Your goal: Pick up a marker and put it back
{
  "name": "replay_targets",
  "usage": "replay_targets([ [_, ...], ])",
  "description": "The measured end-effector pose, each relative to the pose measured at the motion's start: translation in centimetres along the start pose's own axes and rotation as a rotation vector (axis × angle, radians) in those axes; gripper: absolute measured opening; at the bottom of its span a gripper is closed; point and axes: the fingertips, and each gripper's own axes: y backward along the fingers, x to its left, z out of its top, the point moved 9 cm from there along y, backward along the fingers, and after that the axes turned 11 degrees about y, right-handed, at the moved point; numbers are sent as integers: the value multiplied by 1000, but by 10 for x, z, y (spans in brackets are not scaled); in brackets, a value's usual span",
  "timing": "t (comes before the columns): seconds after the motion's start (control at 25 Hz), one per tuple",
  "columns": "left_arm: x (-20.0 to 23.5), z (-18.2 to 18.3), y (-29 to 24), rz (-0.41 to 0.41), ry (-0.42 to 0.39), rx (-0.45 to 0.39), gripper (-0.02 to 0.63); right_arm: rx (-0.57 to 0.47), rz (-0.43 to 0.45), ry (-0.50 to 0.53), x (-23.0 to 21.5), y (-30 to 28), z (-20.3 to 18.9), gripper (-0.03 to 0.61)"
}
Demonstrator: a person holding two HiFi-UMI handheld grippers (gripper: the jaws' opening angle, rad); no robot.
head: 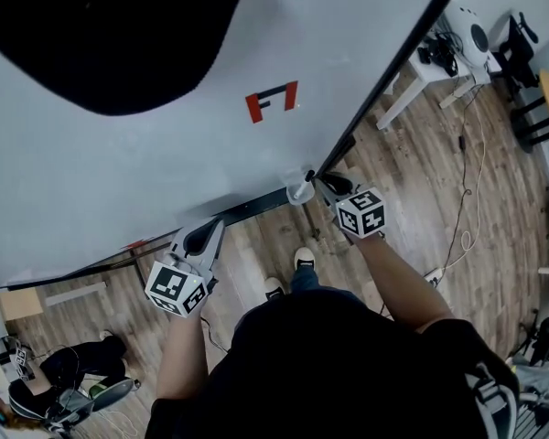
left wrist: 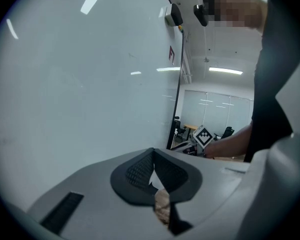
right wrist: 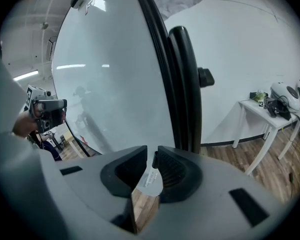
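A marker [head: 301, 191] with a white body and a dark tip stands nearly upright at the whiteboard's lower right corner. My right gripper [head: 318, 185] is shut on it. In the right gripper view the printed white marker barrel [right wrist: 150, 178] fills the narrow gap between the jaws of the right gripper [right wrist: 151, 165]. My left gripper [head: 204, 238] hangs lower left, just below the board's dark tray [head: 256, 208]. The left gripper [left wrist: 153, 170] is shut and holds nothing.
The big whiteboard [head: 165, 126] carries a red and black mark [head: 272, 101]; its black edge [right wrist: 162, 69] runs close past my right jaws. Something small and red [head: 135, 243] lies on the tray at left. A white table [head: 439, 67] stands at the right on the wood floor.
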Motion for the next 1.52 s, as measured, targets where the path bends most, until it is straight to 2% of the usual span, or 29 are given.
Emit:
replay_targets([
  [0.6, 9, -2, -10, 18, 29, 22, 12, 97, 53, -41, -10, -42, -24, 81],
  [1.12, 13, -7, -2, 28, 37, 32, 12, 96, 41, -28, -8, -48, -23, 74],
  [1.52, 1, 0, 6, 29, 18, 23, 12, 41, 41, 2, 1, -31, -8, 63],
])
